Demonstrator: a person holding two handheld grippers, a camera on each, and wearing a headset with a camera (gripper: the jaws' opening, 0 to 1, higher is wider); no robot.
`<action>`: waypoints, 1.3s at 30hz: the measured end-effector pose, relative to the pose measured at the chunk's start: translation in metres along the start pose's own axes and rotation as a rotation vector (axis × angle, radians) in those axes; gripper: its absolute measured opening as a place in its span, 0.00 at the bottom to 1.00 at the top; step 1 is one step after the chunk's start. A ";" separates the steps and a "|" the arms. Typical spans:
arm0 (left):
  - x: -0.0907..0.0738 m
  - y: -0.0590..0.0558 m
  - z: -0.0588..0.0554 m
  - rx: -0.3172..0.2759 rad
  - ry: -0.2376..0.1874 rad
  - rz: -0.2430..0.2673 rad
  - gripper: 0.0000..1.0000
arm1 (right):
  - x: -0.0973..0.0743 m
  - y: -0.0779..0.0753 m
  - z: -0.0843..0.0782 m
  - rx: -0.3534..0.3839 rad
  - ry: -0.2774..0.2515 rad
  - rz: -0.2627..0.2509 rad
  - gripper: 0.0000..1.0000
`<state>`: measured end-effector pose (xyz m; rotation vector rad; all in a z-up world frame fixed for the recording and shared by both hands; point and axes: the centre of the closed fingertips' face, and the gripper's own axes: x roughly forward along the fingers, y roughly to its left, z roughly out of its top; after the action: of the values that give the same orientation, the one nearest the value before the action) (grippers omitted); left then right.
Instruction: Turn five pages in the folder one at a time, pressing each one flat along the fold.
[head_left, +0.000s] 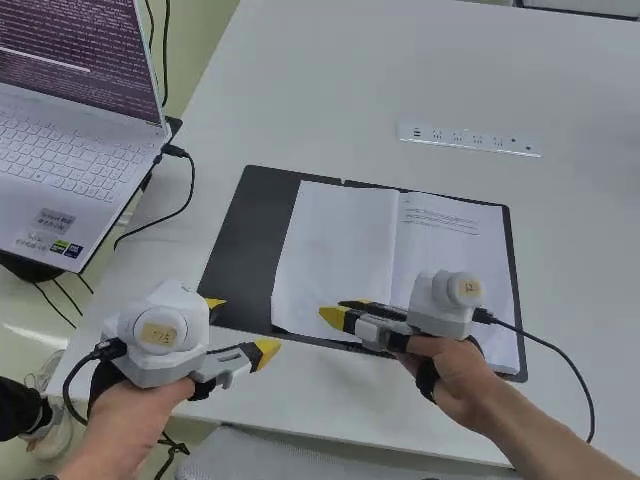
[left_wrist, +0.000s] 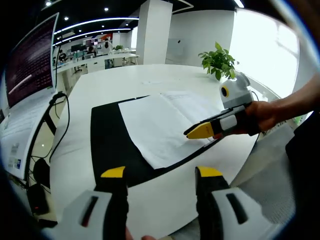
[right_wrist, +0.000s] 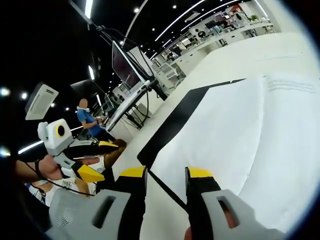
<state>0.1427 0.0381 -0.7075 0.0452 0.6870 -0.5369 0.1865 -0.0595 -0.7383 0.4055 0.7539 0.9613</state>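
The laptop (head_left: 70, 120) sits open at the far left of the counter (head_left: 350, 80). Next along, the left hand-held gripper (head_left: 240, 327) hangs off the near edge of the counter, its jaws wide apart and holding nothing, short of the folder (head_left: 235, 260). The folder lies open and flat in the middle of the counter, black cover spread; a blank sheet (head_left: 335, 260) lies to the left of the fold and a printed page (head_left: 450, 250) to the right, both lying down with nothing lifted. The right hand-held gripper (head_left: 338, 315) is over the near edge of the pages close to the fold; in its own view the jaws stand a little apart, the folder's edge running between them, clamped on nothing I can make out. From here I'd say at least one page may be over, though the count cannot be read; no sheet is in mid-turn, so the next lift and the pressing along the fold are left to do.
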 end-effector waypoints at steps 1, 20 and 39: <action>0.002 -0.001 0.001 -0.005 -0.003 -0.004 0.52 | -0.002 0.000 0.000 -0.006 0.002 0.000 0.30; 0.044 0.007 0.007 -0.030 0.032 -0.008 0.22 | -0.051 -0.037 0.003 -0.022 -0.011 -0.097 0.27; 0.080 0.009 -0.020 -0.061 0.121 -0.038 0.01 | -0.060 -0.049 0.001 0.045 -0.043 -0.129 0.22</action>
<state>0.1869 0.0139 -0.7729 0.0075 0.8233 -0.5522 0.1947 -0.1363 -0.7439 0.4106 0.7544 0.8139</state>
